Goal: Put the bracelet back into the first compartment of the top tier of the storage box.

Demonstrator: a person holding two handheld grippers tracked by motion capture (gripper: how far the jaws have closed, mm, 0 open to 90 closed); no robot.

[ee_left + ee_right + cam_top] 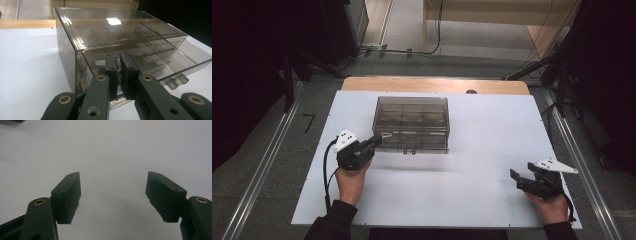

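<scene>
while left gripper (379, 137) grips the box (412, 117) edge, right gripper (517, 177) has open board (482, 150).

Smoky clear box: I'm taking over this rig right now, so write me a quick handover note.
Left hand-held gripper: shut on a small white piece, at the open front of the smoky clear box.
Right hand-held gripper: open, holds nothing, above the white table near its right edge.
Done: piece gripped.
Left: probably placing it in a compartment; which one, I cannot tell.

Left tool (381, 138) clamped tight; right tool (521, 179) wide apart, low.
</scene>
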